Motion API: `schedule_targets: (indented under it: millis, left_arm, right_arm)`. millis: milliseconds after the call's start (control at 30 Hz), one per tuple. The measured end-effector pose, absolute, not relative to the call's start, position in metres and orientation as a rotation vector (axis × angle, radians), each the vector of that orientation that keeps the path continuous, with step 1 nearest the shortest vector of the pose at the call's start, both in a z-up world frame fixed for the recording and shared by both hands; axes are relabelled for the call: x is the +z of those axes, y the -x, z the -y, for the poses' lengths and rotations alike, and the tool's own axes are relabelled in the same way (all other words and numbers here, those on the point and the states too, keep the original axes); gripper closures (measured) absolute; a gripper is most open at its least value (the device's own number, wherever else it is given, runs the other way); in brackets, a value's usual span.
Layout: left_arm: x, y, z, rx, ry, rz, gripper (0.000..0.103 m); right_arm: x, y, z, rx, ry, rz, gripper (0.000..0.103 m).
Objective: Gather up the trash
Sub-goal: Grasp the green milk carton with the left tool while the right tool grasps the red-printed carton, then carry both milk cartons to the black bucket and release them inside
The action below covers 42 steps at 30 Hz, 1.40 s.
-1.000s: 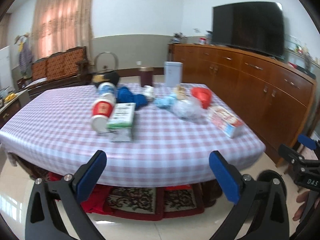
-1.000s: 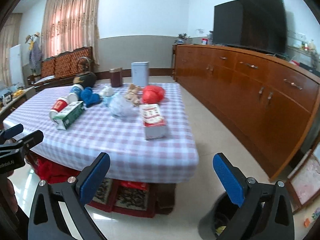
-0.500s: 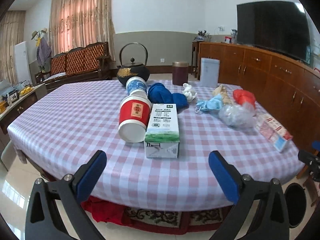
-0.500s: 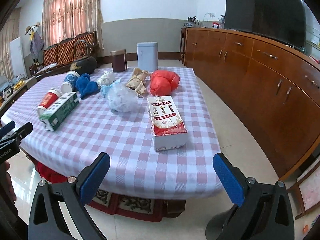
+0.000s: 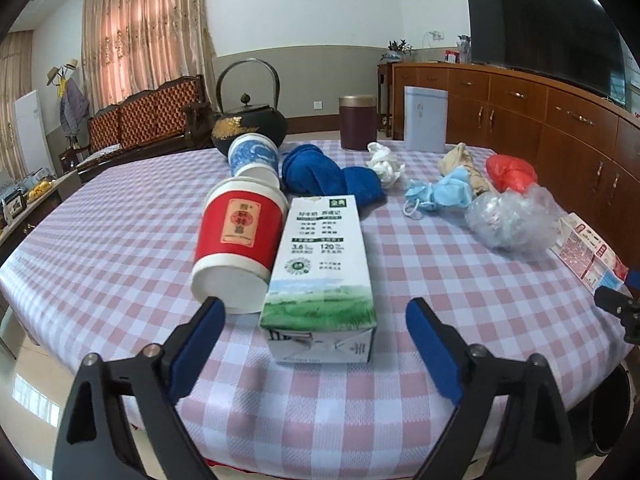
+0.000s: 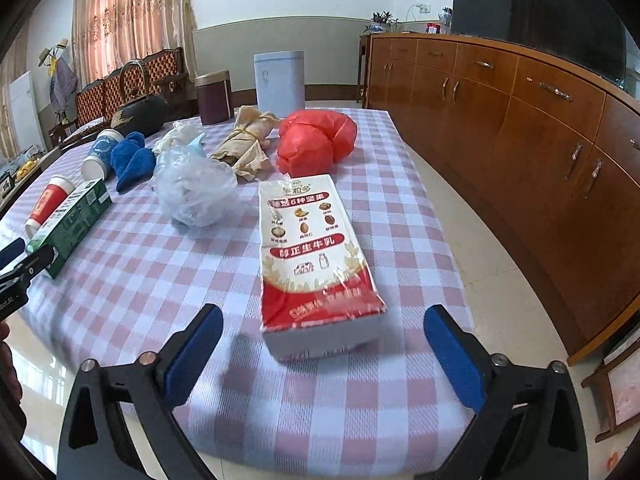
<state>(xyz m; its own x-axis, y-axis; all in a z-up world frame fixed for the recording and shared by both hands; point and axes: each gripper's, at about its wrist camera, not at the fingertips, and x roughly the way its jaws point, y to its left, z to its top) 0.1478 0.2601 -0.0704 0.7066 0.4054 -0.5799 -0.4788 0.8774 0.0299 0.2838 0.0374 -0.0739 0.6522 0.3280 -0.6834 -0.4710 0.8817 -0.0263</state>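
Each gripper lines up end-on with a flat-lying carton: left gripper (image 5: 311,330) on the green carton (image 5: 320,268), right gripper (image 6: 322,340) on the red carton (image 6: 316,256), jaws apart, closing, nothing between them.

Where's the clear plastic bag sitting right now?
In the right wrist view the clear plastic bag lies mid-table, left of the red-and-white carton, with the blue cloth on its far left.

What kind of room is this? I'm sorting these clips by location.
Most likely a home living or dining room: a checked-cloth table littered with cartons and cups, a television on a long wooden sideboard, and a carved wooden sofa by curtained windows.
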Motion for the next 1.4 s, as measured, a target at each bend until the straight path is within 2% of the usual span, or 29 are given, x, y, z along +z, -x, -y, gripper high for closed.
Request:
schedule_targets:
  millis: [133, 200, 233, 267, 833, 1400]
  left_arm:
    - [-0.073, -0.154, -0.263, 0.484, 0.146, -0.622, 0.018]
    - [-0.075, -0.156, -0.264, 0.478, 0.158, -0.63, 0.028]
    - [-0.077, -0.157, -0.266, 0.468, 0.17, -0.636, 0.047]
    - [-0.078, -0.157, -0.267, 0.457, 0.185, -0.64, 0.047]
    - [-0.057, -0.126, -0.242, 0.391, 0.198, -0.571, 0.048]
    - [-0.013, -0.103, -0.164, 0.231, 0.148, -0.499, 0.048]
  right_arm:
    - [-0.078, -0.29, -0.041, 0.462, 0.197, -0.74, 0.017]
    - [-0.078, -0.29, -0.042, 0.456, 0.199, -0.735, 0.03]
    - [-0.078, -0.29, -0.042, 0.449, 0.201, -0.731, 0.036]
    - [-0.077, -0.29, -0.042, 0.446, 0.2, -0.729, 0.045]
    - [-0.052, -0.254, -0.024, 0.437, 0.186, -0.645, 0.05]
    - [-0.004, -0.189, 0.054, 0.33, 0.139, -0.557, 0.05]
